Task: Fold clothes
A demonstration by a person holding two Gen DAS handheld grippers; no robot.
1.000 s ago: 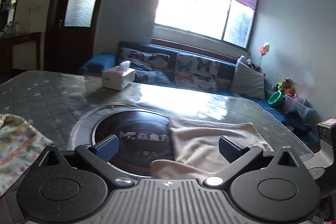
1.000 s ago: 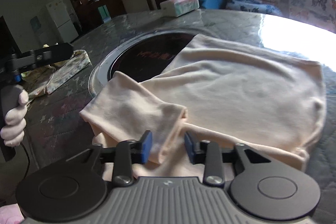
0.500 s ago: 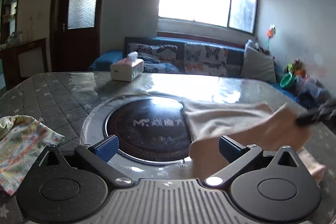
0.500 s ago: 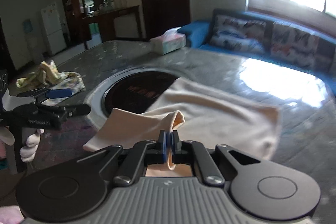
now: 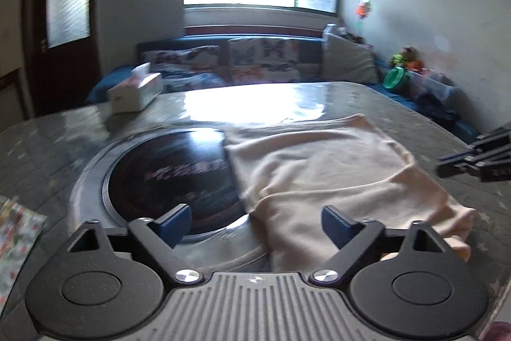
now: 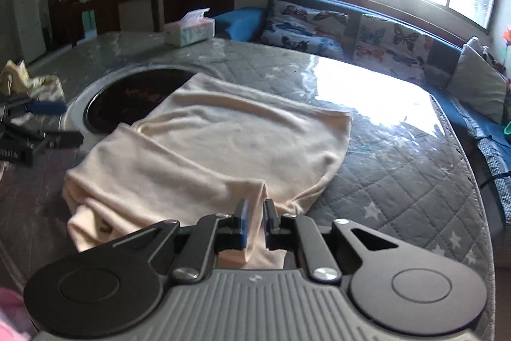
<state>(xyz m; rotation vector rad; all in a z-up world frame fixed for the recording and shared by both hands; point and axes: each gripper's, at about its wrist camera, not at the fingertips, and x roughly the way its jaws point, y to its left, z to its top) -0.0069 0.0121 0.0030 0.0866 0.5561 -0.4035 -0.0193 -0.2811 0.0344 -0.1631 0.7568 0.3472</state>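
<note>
Gripping a fold of the cream knit garment [image 6: 217, 149] between near-shut jaws: right gripper [image 6: 254, 221] | left gripper [image 5: 255, 222] jaws wide, empty, garment below | grey quilted bench [image 6: 399, 181].

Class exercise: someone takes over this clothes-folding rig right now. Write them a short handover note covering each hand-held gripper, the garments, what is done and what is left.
Right hand-held gripper: shut on the sleeve of the cream garment, folded across its body.
Left hand-held gripper: open, holding nothing, above the garment's near edge.
The garment lies partly over the dark round inset of the table. A floral garment waits at the left.
Done: one sleeve folded in.
Left: release it, finish folding, then probably do the floral one.
</note>
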